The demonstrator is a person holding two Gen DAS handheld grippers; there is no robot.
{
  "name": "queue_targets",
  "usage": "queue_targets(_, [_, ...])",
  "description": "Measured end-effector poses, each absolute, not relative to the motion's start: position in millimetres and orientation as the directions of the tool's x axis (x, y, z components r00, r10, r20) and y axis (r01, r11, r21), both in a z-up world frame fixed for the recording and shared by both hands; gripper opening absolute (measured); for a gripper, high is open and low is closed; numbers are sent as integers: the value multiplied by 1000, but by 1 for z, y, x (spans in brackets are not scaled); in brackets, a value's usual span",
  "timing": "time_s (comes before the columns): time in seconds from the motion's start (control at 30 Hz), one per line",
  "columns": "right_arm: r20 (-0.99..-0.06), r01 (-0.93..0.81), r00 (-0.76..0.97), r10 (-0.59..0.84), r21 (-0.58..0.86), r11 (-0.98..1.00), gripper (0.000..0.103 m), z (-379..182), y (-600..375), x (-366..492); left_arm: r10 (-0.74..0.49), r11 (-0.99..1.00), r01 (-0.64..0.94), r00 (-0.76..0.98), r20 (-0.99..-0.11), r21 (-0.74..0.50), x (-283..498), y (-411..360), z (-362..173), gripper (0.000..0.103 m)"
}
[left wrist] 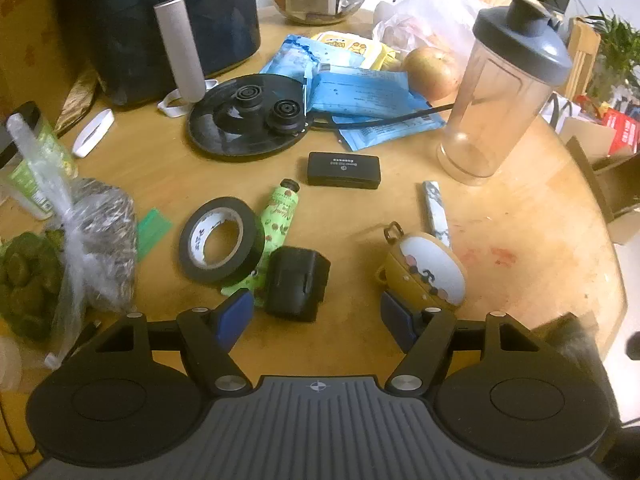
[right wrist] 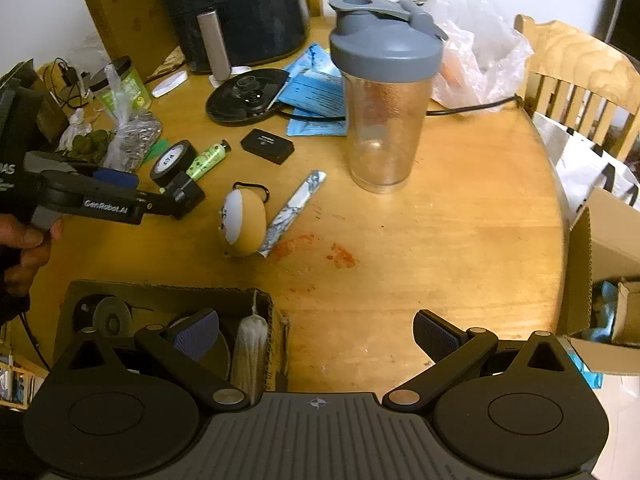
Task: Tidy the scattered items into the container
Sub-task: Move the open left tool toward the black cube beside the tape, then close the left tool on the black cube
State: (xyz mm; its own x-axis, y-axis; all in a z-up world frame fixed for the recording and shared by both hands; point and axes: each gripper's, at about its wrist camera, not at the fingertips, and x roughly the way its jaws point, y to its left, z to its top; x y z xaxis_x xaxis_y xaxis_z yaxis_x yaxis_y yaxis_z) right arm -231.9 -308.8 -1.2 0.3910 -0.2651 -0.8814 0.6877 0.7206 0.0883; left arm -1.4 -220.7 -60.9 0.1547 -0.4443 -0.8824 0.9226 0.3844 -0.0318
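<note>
My left gripper (left wrist: 316, 320) is open, its jaws wide on either side of a small black block (left wrist: 297, 283) on the wooden table; it also shows in the right wrist view (right wrist: 184, 194). Beside it lie a black tape roll (left wrist: 221, 239), a green cream tube (left wrist: 278, 220), a flat black case (left wrist: 344, 170), a yellow-and-white pouch (left wrist: 426, 272) and a marbled stick (left wrist: 436, 212). My right gripper (right wrist: 316, 338) is open and empty over the table's near edge. A brown cardboard box (right wrist: 172, 292) holding several items sits under its left finger.
A clear shaker bottle with grey lid (right wrist: 384, 92) stands mid-table. A black air fryer (left wrist: 160, 24), a black round base (left wrist: 248, 116), blue packets (left wrist: 360, 96), an onion (left wrist: 432, 70) and bagged items (left wrist: 92, 248) crowd the far and left sides. A wooden chair (right wrist: 576, 76) stands right.
</note>
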Motion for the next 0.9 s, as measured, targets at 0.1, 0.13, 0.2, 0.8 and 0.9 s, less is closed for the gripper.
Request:
queue_targets(0.1, [-883,702,382,-273,85,708,103,-1,-310,-237,-437,368,930,154,-886,-20,0,-229,-68,70])
queue_targets(0.13, [-883,707,379,-276,84,702,103,-1,-310,-239,-434,361,933,156,-887,-13,0,-231,-71,70])
queue_targets(0.2, [-884,719,373,-282,84,690,103,-1,-311,-243,-421,341,940,168,-892,17,-2,-236,-77,70])
queue_targets(0.8, [-892,781,332,-308,76,620,103,-4,-309,-263,-380,222,958,258,-888,183,-12,-257,-108,44])
queue_targets(0.9, [-891,788,329,-312,77,611,103,-4,-308,-265,-382,214,959,256,-888,184,-12,-258,-108,44])
